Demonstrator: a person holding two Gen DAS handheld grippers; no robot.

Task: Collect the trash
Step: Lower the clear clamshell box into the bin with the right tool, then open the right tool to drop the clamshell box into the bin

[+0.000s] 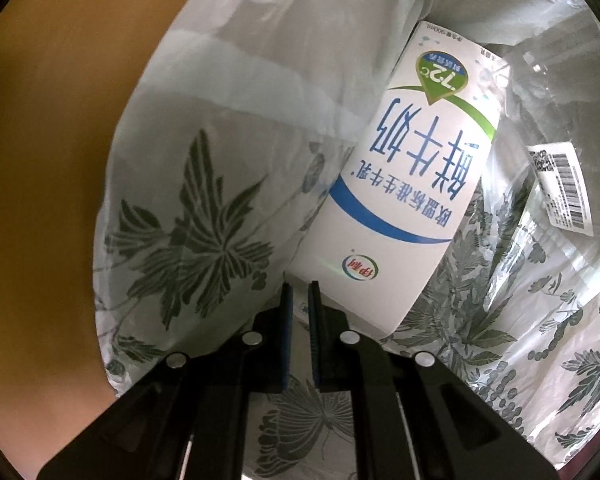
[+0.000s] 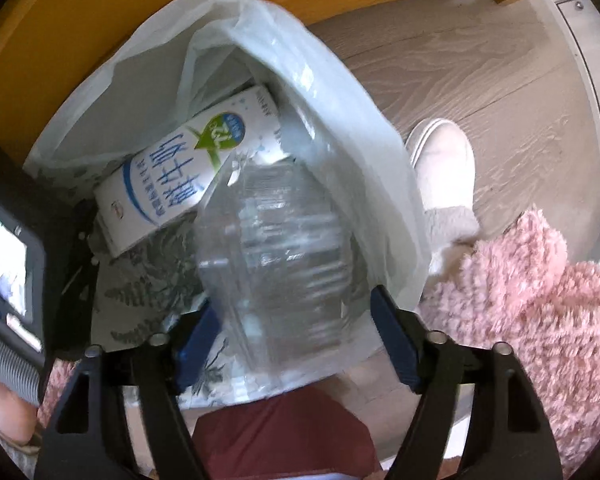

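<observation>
Left tongs [image 1: 300, 292]: pointing steeply down, clenched on bag [image 1: 172, 208] rim. Right tongs [image 2: 296, 312]: pointing down, released, astride clear bottle [image 2: 276, 240]. Carton [image 1: 404, 184]: inside bag, left of bottle.

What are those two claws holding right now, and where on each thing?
Left gripper pinches the white bag at its rim. Right gripper straddles a clear plastic container across its sides; a firm grip cannot be told.

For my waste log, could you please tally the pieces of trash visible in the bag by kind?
White cardboard milk carton with blue and green print: 1
Clear ribbed plastic container: 1
Total: 2, both inside the translucent white plastic bag.
</observation>
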